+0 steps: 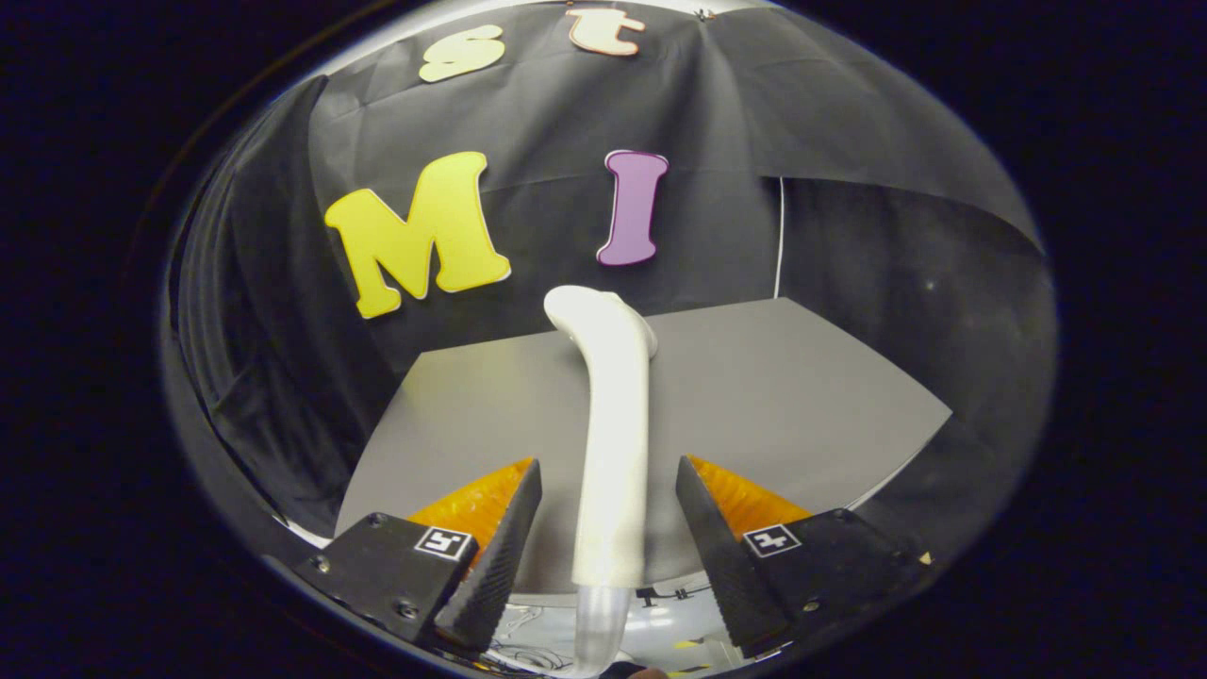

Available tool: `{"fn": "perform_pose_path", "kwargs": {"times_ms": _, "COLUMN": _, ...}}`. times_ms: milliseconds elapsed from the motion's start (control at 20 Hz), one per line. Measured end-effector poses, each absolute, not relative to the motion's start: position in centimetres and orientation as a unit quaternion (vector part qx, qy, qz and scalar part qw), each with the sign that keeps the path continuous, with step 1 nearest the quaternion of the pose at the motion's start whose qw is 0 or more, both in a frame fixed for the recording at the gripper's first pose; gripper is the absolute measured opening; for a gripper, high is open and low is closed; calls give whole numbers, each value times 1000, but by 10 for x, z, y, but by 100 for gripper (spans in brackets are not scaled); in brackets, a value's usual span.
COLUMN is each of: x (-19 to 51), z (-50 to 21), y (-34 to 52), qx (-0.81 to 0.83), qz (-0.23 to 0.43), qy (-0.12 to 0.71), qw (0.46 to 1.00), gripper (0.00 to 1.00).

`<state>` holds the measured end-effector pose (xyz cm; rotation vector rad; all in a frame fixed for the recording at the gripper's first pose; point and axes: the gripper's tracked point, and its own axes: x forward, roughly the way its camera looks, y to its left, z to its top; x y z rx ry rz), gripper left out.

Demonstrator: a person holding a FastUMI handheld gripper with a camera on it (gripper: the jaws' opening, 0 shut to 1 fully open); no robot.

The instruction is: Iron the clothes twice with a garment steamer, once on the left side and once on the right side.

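White plastic, smooth and rounded, makes up the garment steamer (613, 443); its long handle stands upright between the fingers, and its bent head rises beyond their tips, over the far part of the grey table (801, 396); the gripper (608, 476) has its fingers apart, with a clear gap on each side of the handle, so neither presses on it; the handle sits slightly nearer the left finger than the right; no garment can be seen ahead of the fingers, so the clothes to be ironed cannot be placed. As a judgement, the risk lies in the closing; an off-centre handle may be nudged by the left finger first and tip or twist; a slick, round handle could also slip or rotate in the grasp, leaving the head pointing the wrong way for either pass.
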<state>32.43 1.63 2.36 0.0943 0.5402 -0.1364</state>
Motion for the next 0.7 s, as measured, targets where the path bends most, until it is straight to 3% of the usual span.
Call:
{"fn": "perform_pose_path", "kwargs": {"times_ms": 300, "x": 329, "z": 10, "y": 8, "qx": 36, "qz": -88, "qy": 295, "qw": 951, "gripper": 77}}
{"fn": "perform_pose_path", "kwargs": {"times_ms": 700, "x": 330, "z": 9, "y": 7, "qx": 34, "qz": -131, "qy": 289, "qw": 948, "gripper": 40}}
